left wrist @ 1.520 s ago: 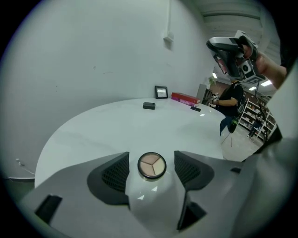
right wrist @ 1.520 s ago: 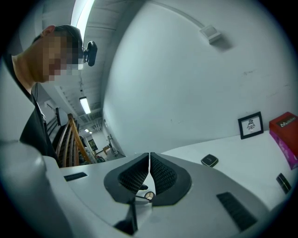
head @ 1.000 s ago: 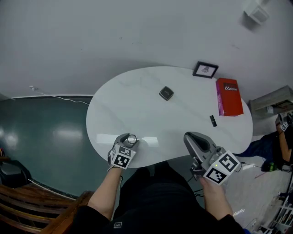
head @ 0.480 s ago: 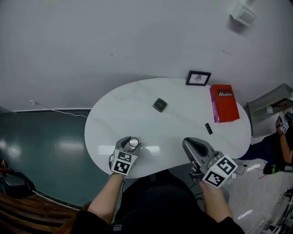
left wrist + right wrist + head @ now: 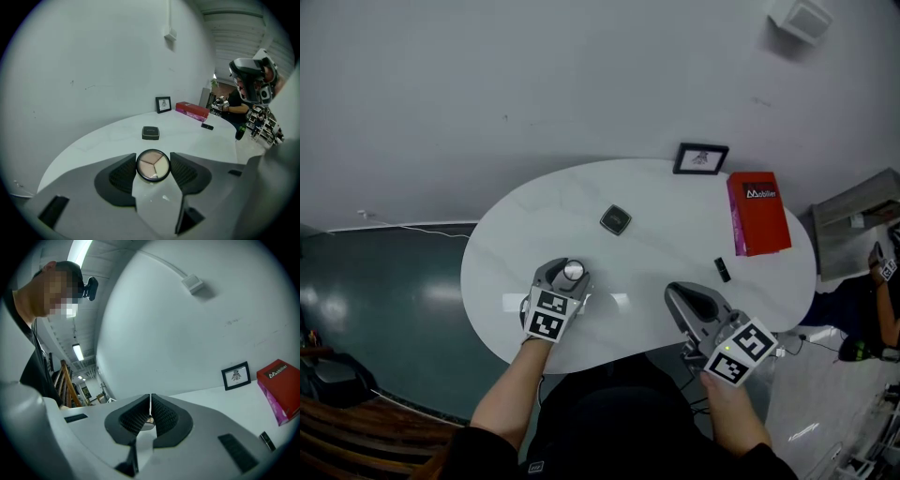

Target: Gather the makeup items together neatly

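The left gripper (image 5: 153,172) has its jaws clamped on the round three-shade compact (image 5: 153,165), over the near left part of the white table (image 5: 675,234). The right gripper (image 5: 150,417) has its jaws fully together, with nothing held. The square black compact (image 5: 615,220) lies mid-table, and a small black stick (image 5: 723,270) lies near the red box (image 5: 757,214).

The right gripper (image 5: 150,403) is holding its two jaws pressed together, pointing across the white table (image 5: 220,401). A framed picture (image 5: 236,375) is leaning at the wall (image 5: 178,333), a red box (image 5: 280,380) is lying just beside it, and a small black item (image 5: 267,440) is lying nearer.
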Demonstrator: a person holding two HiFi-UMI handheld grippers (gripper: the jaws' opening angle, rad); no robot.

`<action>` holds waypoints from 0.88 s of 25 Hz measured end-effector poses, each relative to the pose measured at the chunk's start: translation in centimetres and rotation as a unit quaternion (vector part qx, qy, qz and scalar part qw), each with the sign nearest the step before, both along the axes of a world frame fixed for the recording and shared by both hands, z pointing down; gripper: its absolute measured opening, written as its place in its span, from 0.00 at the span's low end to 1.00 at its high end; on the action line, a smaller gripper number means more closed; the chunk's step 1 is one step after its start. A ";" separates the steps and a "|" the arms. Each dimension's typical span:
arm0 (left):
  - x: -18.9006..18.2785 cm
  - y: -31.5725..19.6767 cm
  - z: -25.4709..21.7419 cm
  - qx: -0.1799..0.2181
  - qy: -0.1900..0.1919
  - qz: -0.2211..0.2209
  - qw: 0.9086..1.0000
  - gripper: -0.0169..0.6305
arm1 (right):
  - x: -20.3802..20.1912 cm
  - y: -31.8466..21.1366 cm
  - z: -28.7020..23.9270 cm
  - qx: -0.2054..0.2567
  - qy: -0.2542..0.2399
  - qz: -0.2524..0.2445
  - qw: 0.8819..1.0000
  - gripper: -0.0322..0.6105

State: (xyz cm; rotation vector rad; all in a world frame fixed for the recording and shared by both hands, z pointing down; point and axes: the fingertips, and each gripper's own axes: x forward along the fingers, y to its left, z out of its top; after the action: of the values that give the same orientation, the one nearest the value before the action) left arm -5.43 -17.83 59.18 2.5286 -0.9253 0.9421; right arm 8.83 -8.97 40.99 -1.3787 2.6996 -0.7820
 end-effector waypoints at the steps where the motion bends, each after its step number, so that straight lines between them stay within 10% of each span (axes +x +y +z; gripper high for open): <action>1: 0.3 -0.3 0.4 -0.002 -0.003 -0.001 1.000 0.39 | 0.2 -0.2 0.3 -0.003 -0.003 -0.001 1.000 0.11; 22: 1.1 -1.5 7.2 -0.024 -0.025 -0.059 0.998 0.39 | 1.6 -1.1 4.0 -0.041 0.002 -0.021 0.999 0.11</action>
State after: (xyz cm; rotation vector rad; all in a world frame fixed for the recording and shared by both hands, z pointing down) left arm -4.33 -19.33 66.39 2.3926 -1.0401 0.9826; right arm 10.45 -10.02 44.96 -1.3439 2.7367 -0.9029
